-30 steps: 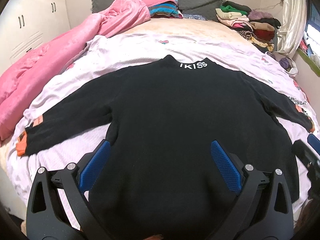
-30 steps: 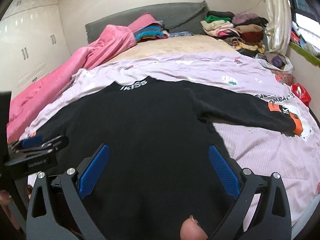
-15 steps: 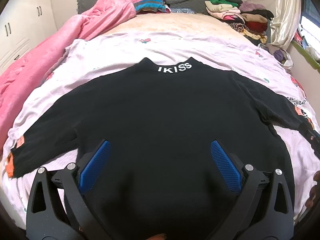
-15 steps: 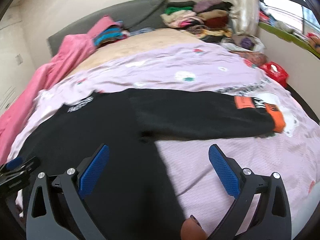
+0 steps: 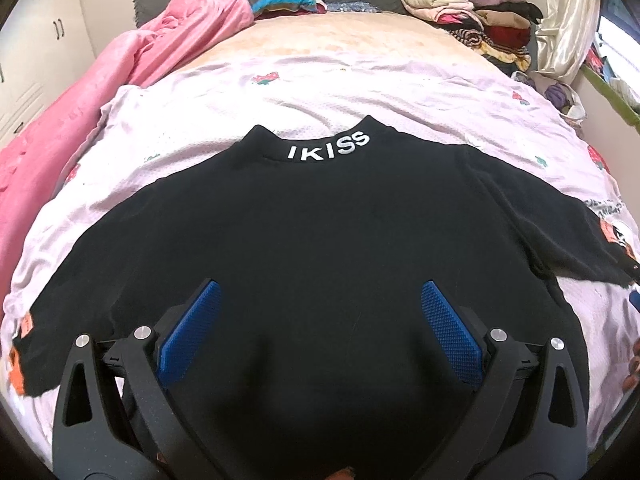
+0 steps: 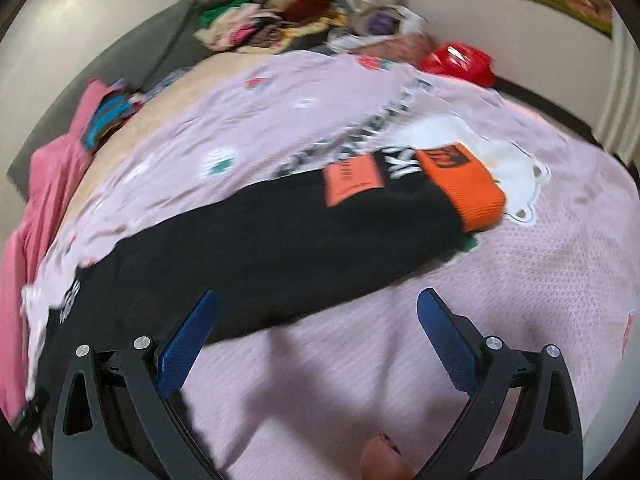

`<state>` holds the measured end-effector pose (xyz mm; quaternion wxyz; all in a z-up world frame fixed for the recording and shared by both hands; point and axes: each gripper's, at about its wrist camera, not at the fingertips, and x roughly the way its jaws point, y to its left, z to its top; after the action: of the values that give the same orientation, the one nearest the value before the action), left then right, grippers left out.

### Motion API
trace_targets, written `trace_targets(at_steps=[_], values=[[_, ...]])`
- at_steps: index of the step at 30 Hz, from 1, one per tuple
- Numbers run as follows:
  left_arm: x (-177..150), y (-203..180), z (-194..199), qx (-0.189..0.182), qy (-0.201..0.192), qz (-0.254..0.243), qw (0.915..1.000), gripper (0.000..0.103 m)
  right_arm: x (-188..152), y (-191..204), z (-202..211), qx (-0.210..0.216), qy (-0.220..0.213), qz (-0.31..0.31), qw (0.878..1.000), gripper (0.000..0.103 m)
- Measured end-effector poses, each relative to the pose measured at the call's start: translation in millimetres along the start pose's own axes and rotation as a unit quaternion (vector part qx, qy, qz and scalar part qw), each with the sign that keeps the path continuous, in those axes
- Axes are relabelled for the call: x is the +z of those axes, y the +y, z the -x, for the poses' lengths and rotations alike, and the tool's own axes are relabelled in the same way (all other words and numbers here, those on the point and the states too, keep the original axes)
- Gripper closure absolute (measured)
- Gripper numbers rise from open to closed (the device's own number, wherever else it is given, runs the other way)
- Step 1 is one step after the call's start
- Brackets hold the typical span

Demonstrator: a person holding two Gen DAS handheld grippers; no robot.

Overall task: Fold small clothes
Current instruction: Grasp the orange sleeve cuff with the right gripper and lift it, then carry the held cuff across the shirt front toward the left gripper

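Left tongs (image 5: 320, 312) wide open, holding nothing, above the lower body of the black sweater (image 5: 320, 240). Right tongs (image 6: 318, 320) also wide open and empty, over the lilac bedsheet (image 6: 520, 300), with the sweater's right sleeve (image 6: 280, 240) running from 9 to 1 o'clock ahead of them, orange cuff (image 6: 464, 188) at the far end. The sweater lies flat, front down or up cannot tell, collar lettering (image 5: 328, 148) at 12 o'clock, sleeves spread. Pink blanket (image 5: 100, 92) at 10 o'clock; folded clothes pile (image 5: 472, 20) at 1 o'clock. Right view blurred.

"IKISS" on black sweater (image 5: 320, 248) collar
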<state>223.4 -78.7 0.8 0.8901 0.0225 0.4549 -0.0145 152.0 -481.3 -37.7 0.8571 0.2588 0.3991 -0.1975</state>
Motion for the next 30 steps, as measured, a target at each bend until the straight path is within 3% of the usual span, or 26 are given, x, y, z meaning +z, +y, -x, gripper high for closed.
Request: trace_targets(at_steps=[5,9,11,13,16,22,30], values=[[4,4,-14,0.010,0.002,0.007,0.9999,0.009,17,-31,-25,0.003,0.023,-0.065,0.998,0.004],[5,8,-22,0.015,0.002,0.013,0.9998,0.009,31,-50,-39,0.021,0.010,-0.103,0.994,0.009],[6,12,-26,0.018,0.002,0.018,0.9997,0.009,35,-54,-37,0.015,-0.005,-0.109,0.994,0.029],[7,14,-28,0.017,0.000,0.021,0.9996,0.009,43,-55,-36,0.028,-0.019,-0.108,0.994,0.065],[9,18,-28,0.015,-0.004,0.026,0.9995,0.009,51,-46,-30,0.055,-0.032,-0.093,0.994,0.083],[13,30,-20,0.013,-0.017,0.037,0.9991,0.009,54,18,19,0.124,-0.090,0.010,0.988,0.087],[14,61,0,0.015,-0.042,0.056,0.9974,0.009,43,104,62,0.190,-0.112,0.110,0.969,0.088]])
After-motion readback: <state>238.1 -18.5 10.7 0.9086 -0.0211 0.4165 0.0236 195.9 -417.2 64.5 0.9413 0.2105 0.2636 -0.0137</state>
